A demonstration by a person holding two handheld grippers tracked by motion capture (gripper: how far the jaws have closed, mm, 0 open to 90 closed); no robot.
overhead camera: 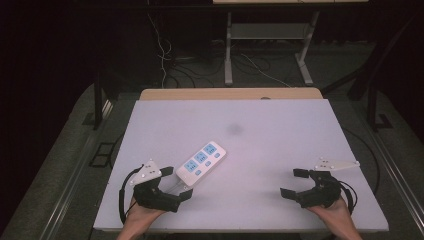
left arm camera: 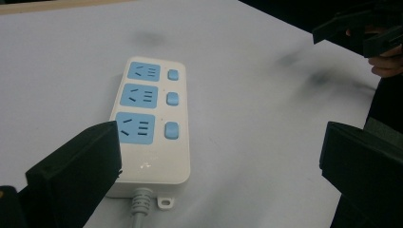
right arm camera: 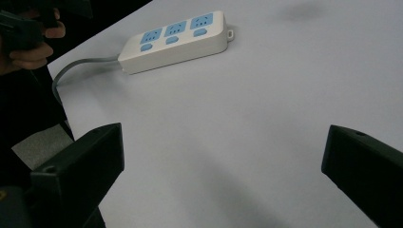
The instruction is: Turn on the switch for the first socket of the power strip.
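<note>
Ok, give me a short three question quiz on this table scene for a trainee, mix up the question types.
1. True or false: the left claw is shut on the power strip.
2. How many blue sockets does the power strip have? A) two B) three C) four
3. Fill in: the strip's grey cable leaves the end nearer the ____ claw.

Key
1. False. In the left gripper view the jaws stand wide apart, and the strip lies on the table between and ahead of them, ungripped.
2. B. Three sockets, each with a blue switch beside it.
3. Left. The right claw is open too, well off to the side.
</note>
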